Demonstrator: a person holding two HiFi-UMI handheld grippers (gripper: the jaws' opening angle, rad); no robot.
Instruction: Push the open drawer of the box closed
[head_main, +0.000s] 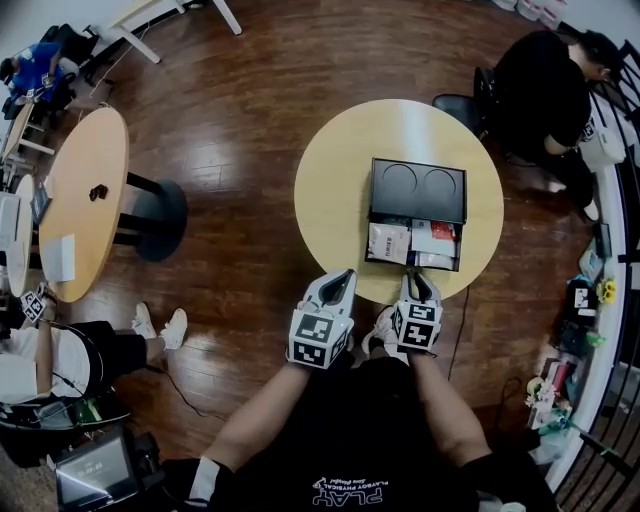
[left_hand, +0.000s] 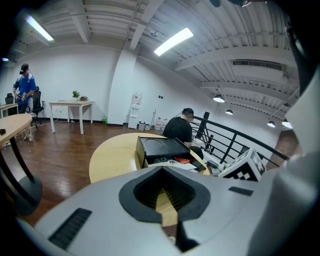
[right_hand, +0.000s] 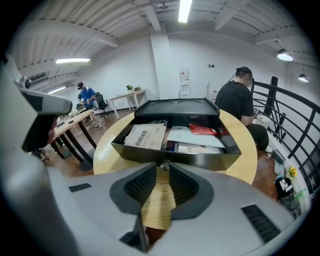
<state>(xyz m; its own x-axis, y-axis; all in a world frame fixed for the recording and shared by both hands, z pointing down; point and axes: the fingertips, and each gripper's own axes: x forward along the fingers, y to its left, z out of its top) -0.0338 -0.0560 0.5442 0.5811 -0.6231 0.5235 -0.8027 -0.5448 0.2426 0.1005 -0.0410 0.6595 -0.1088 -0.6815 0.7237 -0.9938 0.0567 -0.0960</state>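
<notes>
A person standing at the near edge of a round wooden table (head_main: 330, 170) is reaching both forearms forward, roughly parallel, a gripper in each hand pointing away from the body toward a black box (head_main: 418, 185). The box is sitting right of the table's centre, its lid showing two round recesses, and its drawer (right_hand: 175, 157) is standing pulled out toward the near edge, baring a white printed packet (right_hand: 145, 136), a red packet (right_hand: 202, 130) and other papers. The right gripper (head_main: 418, 278) is meeting the middle of the drawer's front wall, its jaws drawn nearly together and pinching the small metal knob (right_hand: 164, 164) between their tips. The left gripper (head_main: 345, 275) is hovering over the table's near edge, just left of the drawer's near-left corner and apart from it, its jaws closed tip to tip with nothing between them. Beyond the table's far right edge, a seated person in black (head_main: 545, 90) is bending forward.
</notes>
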